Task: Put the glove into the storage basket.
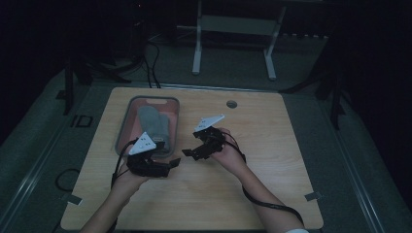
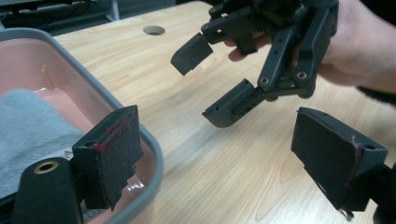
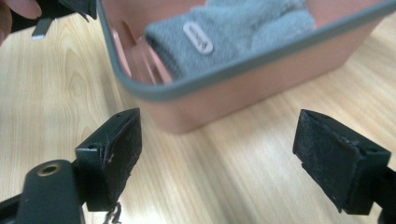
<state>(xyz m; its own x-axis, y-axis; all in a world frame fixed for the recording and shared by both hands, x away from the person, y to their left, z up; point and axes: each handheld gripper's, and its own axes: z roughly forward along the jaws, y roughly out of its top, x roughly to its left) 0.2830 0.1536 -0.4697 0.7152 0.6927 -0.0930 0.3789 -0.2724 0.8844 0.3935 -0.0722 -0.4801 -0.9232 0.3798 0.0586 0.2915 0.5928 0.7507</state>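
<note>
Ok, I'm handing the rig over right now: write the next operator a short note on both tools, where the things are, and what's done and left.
Left tool: jaws open, nothing between them, by the bin's near right corner.
Right tool: jaws open, holding nothing, just right of the bin and facing it.
Pink bin: on the left half of the wooden table, grey rim.
Grey cloth: folded, lying inside the bin, small white label visible; neither tool touches it.
Done: both tools brought close to the bin.
Left: probably reaching in, gripping the cloth and lifting it out; no grasp has started.

High view looks down; both gripper views closely share the bin (image 3: 243, 79)
</note>
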